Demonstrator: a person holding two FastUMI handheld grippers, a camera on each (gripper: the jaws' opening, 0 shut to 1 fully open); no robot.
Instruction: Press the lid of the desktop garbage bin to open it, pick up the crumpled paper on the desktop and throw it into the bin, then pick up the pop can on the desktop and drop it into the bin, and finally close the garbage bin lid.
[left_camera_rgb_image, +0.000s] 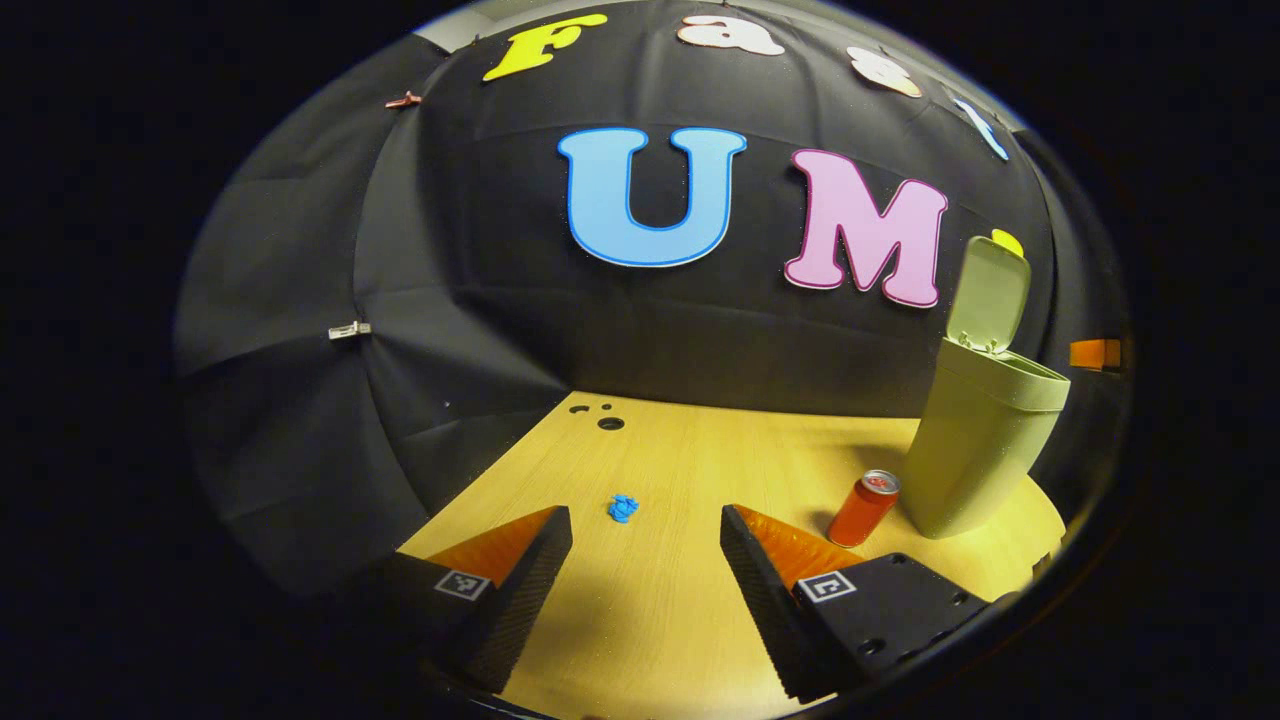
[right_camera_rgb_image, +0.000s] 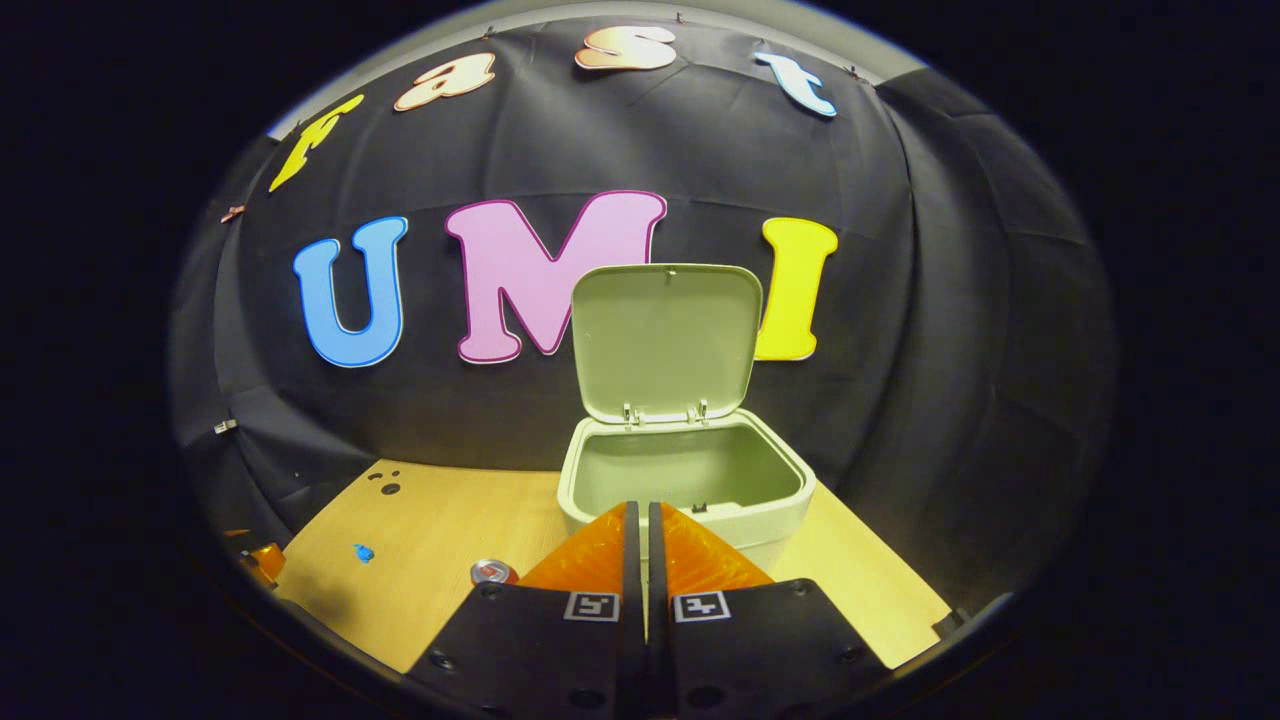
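Note:
The pale green bin (left_camera_rgb_image: 975, 450) stands at the right of the wooden desktop with its lid (left_camera_rgb_image: 988, 295) swung up. In the right gripper view the bin (right_camera_rgb_image: 600, 478) is straight ahead, its lid (right_camera_rgb_image: 665, 340) upright and its inside bare. A small blue crumpled paper (left_camera_rgb_image: 622, 508) lies on the desktop just ahead of my left gripper (left_camera_rgb_image: 645, 530), which is open and empty. A red pop can (left_camera_rgb_image: 863, 508) stands beside the bin's base; its top (right_camera_rgb_image: 492, 572) shows at lower left in the right gripper view. My right gripper (right_camera_rgb_image: 640, 512) is shut and empty, just in front of the bin's rim. The paper (right_camera_rgb_image: 363, 551) lies far left.
The wooden desktop (left_camera_rgb_image: 700, 450) has a few round holes (left_camera_rgb_image: 610, 423) near its far edge. Black cloth walls close in behind and to the left. Part of the other gripper (right_camera_rgb_image: 262, 562) shows at the left edge of the right gripper view.

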